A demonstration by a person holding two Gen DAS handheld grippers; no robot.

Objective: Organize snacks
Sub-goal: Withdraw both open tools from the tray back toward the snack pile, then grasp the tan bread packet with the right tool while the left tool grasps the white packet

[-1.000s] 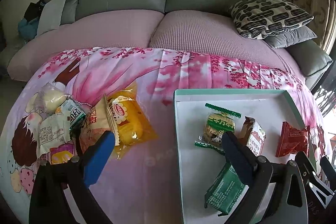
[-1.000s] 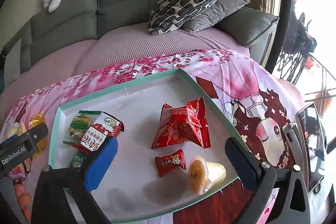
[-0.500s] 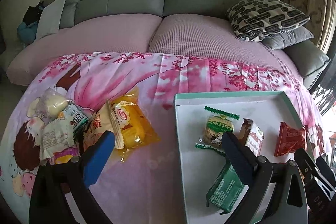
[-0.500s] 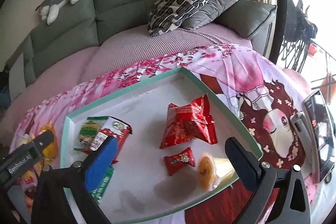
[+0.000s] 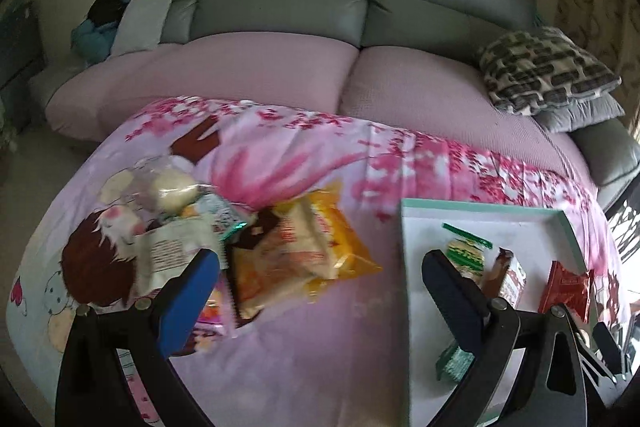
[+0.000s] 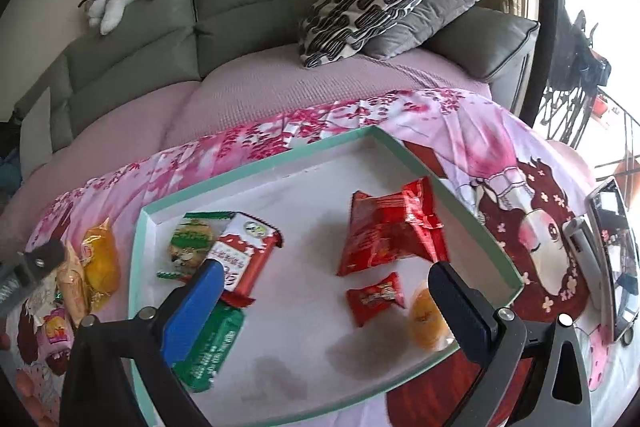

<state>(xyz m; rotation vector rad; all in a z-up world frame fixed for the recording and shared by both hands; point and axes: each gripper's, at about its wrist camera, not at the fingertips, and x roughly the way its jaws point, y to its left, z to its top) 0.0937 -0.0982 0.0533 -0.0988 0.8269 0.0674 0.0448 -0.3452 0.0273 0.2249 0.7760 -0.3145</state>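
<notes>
**Both grippers wide and empty above the snacks**

Your left gripper (image 5: 320,281) was spread wide with nothing between its fingers. It hung over the pink printed cloth (image 5: 304,359), its blue pad (image 5: 188,301) low in the frame in front of the loose pile of snacks (image 5: 208,239), its dark pad overlapping the left part of the tray (image 5: 480,207). The pile lay left of centre: a yellow cake packet (image 5: 340,243) on its right side, a pale bun in clear wrap (image 5: 174,187) at its upper left, and a white packet (image 5: 172,251) beside the blue pad. Whether that pad touched the pile could not be told, as this view was blurred.

Your right gripper (image 6: 324,301) was equally wide and held nothing. It hovered above the mint-rimmed white tray (image 6: 256,167), which filled the middle of the frame. Inside the tray, a large red packet (image 6: 392,231) lay right of centre, a small red packet (image 6: 374,297) just below it, and an orange jelly cup (image 6: 426,319) beside the dark pad near the tray's lower right rim. At the tray's left sat a green-striped biscuit packet (image 6: 192,239), with a red-and-white packet (image 6: 244,259) overlapping it, and a green packet (image 6: 212,347) lower down behind the blue pad (image 6: 192,311). A phone (image 6: 612,251) lay on the cloth at the right edge.
</notes>
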